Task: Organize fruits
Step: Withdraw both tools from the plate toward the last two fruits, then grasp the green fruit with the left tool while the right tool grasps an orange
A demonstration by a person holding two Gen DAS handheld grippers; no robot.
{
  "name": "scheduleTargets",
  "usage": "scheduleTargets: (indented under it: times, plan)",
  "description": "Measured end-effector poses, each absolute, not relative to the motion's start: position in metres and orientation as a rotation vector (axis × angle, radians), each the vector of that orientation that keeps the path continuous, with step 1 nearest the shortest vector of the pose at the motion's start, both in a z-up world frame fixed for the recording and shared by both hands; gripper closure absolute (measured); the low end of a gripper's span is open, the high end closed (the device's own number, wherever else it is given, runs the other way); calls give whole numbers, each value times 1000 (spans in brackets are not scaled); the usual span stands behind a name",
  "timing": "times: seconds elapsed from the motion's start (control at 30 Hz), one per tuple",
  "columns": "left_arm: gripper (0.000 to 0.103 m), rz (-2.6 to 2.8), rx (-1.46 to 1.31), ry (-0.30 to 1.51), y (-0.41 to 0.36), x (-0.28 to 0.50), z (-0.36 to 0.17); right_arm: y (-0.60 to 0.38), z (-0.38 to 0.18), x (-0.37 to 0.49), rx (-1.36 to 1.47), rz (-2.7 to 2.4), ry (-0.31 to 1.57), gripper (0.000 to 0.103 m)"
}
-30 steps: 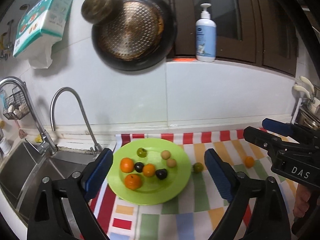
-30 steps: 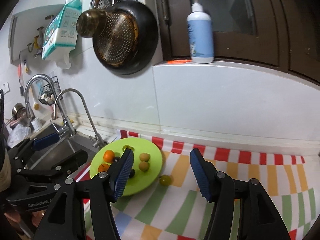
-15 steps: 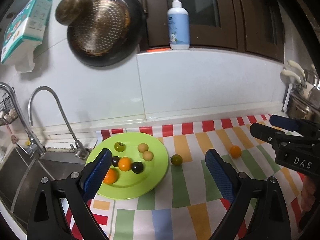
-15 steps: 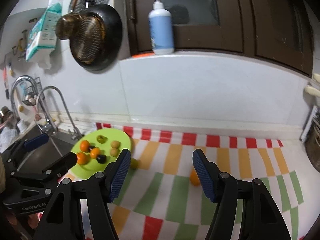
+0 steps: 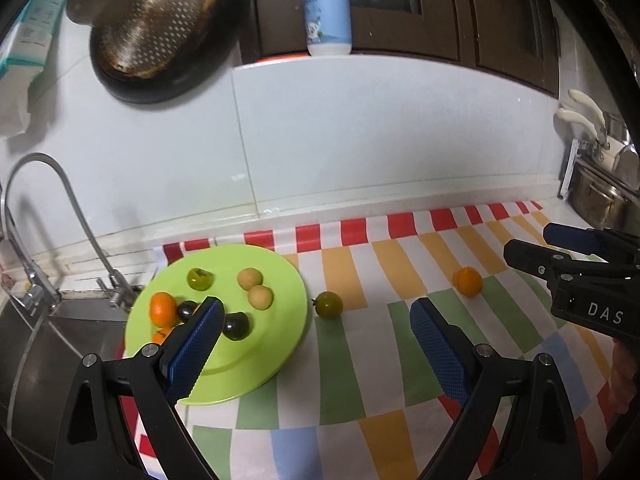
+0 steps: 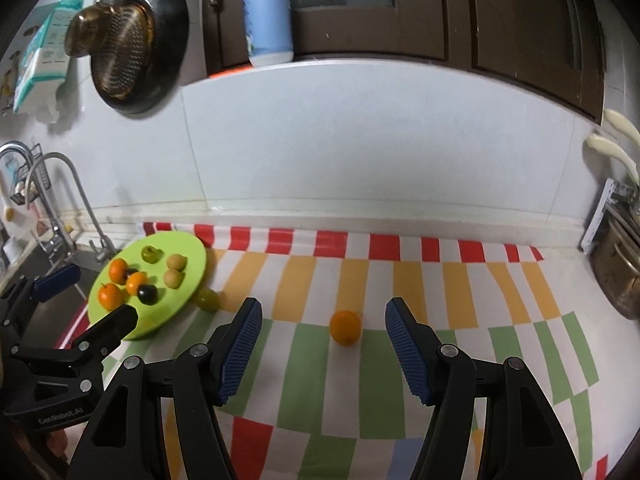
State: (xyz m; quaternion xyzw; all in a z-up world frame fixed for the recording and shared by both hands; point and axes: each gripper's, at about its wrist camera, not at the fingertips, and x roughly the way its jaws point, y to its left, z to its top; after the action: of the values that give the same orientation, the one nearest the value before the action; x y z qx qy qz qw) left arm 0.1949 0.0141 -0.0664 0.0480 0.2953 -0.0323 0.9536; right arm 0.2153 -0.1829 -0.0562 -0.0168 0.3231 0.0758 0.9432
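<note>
A green plate at the left of the striped cloth holds several small fruits: oranges, dark plums, two tan ones and a green one. A loose green fruit lies just right of the plate's rim. My left gripper stands wide open and empty, with that fruit ahead between its fingers. A loose orange sits mid-cloth. My right gripper is open and empty, and the orange lies just beyond its blue pads. The right wrist view also shows the plate and the left gripper.
A sink and curved tap lie left of the plate. A dark pan hangs on the tiled wall and a pump bottle stands on the ledge. Steel pots stand at the right end of the counter.
Both grippers have moved right and lower over the cloth. The left now frames the loose green fruit, the right now frames the loose orange. The right jaws stand slightly wider.
</note>
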Motion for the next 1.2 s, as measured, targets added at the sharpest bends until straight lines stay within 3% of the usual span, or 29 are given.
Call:
scheduleTargets:
  times: [0.67, 0.83, 1.2]
  plan:
    - [47, -132, 61, 736, 5, 255, -127, -189, -119, 266, 21, 133, 798, 38]
    - [64, -144, 19, 785, 6, 267, -136, -191, -127, 272, 44, 131, 816, 38]
    - [65, -129, -40, 860, 3, 287, -144, -192, -133, 283, 65, 134, 832, 39]
